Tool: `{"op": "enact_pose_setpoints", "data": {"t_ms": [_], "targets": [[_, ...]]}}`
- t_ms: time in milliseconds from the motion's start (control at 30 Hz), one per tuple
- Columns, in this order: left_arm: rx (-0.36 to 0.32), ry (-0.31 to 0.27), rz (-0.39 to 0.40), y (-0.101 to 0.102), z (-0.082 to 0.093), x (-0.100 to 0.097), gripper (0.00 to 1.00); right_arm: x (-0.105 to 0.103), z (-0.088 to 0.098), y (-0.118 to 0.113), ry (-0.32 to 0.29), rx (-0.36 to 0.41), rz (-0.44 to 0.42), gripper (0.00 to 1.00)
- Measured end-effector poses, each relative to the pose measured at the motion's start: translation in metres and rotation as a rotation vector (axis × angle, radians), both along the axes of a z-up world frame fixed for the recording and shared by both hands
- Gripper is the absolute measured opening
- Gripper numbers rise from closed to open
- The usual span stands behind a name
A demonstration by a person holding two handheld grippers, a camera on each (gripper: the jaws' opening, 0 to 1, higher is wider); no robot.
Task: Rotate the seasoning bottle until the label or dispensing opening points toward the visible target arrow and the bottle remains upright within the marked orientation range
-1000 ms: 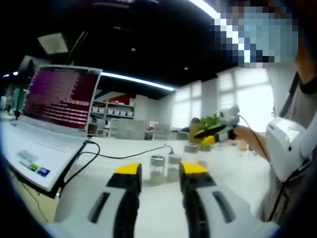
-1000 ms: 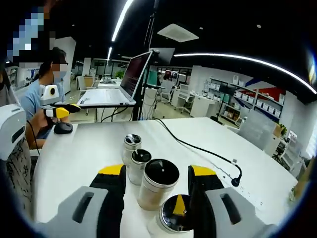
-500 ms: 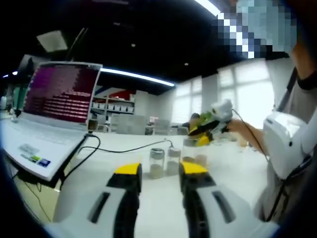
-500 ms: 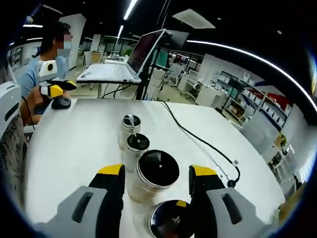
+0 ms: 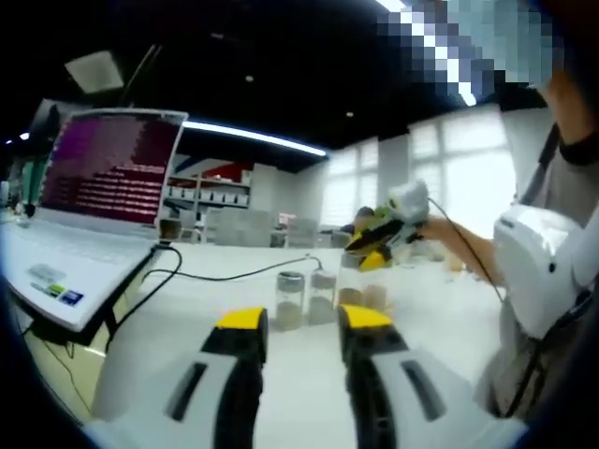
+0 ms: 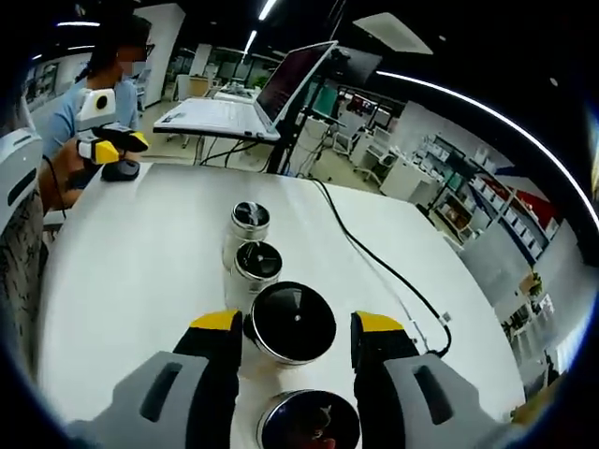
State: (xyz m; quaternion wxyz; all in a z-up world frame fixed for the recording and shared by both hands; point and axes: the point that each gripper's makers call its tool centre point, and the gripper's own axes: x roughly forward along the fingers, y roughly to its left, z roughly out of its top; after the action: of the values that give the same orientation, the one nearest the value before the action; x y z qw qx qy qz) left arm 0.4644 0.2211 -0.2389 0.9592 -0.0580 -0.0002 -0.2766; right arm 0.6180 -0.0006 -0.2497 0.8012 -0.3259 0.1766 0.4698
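Several glass seasoning bottles with dark metal lids stand upright in a row on the white table [image 6: 131,271]. My right gripper [image 6: 296,324] looks down on them, open, its yellow-tipped jaws flanking the wide lid of the second-nearest bottle [image 6: 289,316]; whether they touch it I cannot tell. A nearer lid [image 6: 309,426] sits at the bottom edge, and two smaller bottles [image 6: 255,268] stand farther off. My left gripper [image 5: 302,321] is open with nothing in it, low over the table, facing the same row [image 5: 289,301]. The right gripper [image 5: 376,236] hovers over that row's far end.
An open laptop [image 5: 98,178] sits at the table's left edge, with a black cable [image 5: 225,277] running across the top. The laptop [image 6: 225,110], the cable [image 6: 388,269] and a dark mouse [image 6: 120,170] beside the left gripper [image 6: 110,142] lie beyond the bottles. A person stands close by.
The right gripper has come down and forward over the row, so the wide lid now sits between its jaw tips. The left gripper has barely shifted.
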Motion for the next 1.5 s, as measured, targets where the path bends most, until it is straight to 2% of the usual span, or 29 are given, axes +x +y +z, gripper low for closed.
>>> {"op": "enact_pose_setpoints", "data": {"t_ms": [300,467,1067,1333,1500], "targets": [[-0.006,0.008,0.001,0.0004,-0.0037,-0.0012,0.32,-0.0017,-0.0027,0.0039,0.006,0.010,0.010,0.43],[-0.052,0.002,-0.019,-0.0020,0.0014,-0.0018,0.32,-0.0015,-0.0034,0.0052,0.018,0.026,0.008,0.40],[-0.035,0.003,-0.022,-0.0071,0.0038,0.0007,0.32,0.0003,-0.0020,0.0057,0.026,0.068,0.007,0.40],[-0.029,0.019,-0.007,-0.0057,-0.0017,-0.0017,0.32,0.0040,0.0004,0.0055,0.028,0.126,-0.014,0.39],[-0.045,0.005,-0.003,-0.0049,0.0050,-0.0024,0.32,0.0046,0.0008,0.0052,0.028,0.131,-0.027,0.39]]}}
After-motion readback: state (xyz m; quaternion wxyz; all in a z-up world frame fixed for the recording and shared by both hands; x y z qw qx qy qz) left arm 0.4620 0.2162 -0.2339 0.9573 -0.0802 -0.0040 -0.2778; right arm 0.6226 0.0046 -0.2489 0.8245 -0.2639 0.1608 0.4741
